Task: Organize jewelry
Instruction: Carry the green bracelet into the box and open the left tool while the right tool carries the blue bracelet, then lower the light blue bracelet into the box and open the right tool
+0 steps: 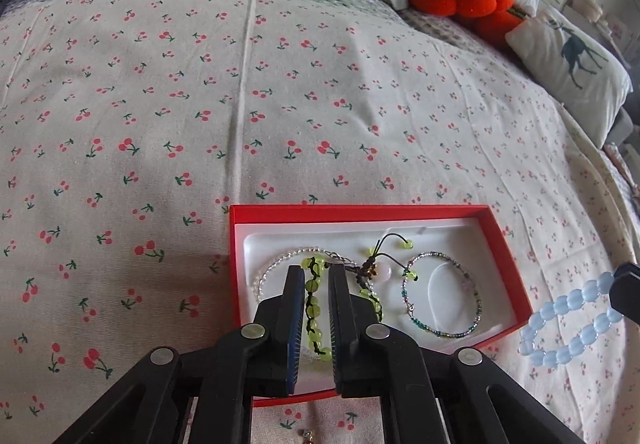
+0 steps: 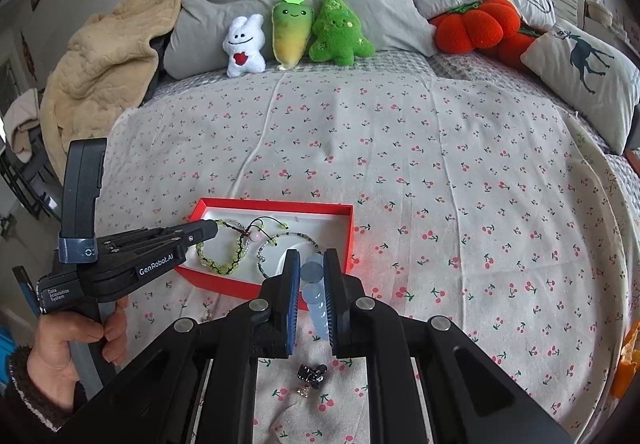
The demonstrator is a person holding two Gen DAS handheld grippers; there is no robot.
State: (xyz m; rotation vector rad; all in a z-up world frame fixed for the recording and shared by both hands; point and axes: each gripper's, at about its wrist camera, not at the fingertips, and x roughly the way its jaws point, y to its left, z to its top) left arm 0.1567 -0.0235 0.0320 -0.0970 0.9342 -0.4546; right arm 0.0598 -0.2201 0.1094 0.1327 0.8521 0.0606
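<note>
Lying lengthwise between the left claw [image 1: 316, 272], the green bracelet [image 1: 313, 304] points away.

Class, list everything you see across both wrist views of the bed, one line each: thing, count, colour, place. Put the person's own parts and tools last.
Jewelry box: one, red with white liner, on the cherry-print bedspread.
Green bead bracelet: one, yellow-green on dark cord, in the box, between the left tool's fingers.
Clear bead bracelet: one, clear, in the box, left side.
Multicolour bead bracelet: one, teal and purple, in the box, right side.
Blue bead bracelet: one, pale blue, held by the right tool beside the box.
Small trinkets: a few, dark and silvery, on the bedspread near the box.
Plush toys: three, white, yellow-green, green, at the pillows.
Pumpkin cushions: orange, far right.
Left tool: black, over the box.
Right tool: black, gripping the blue beads.
Hand: one, holding the left tool's handle.
</note>
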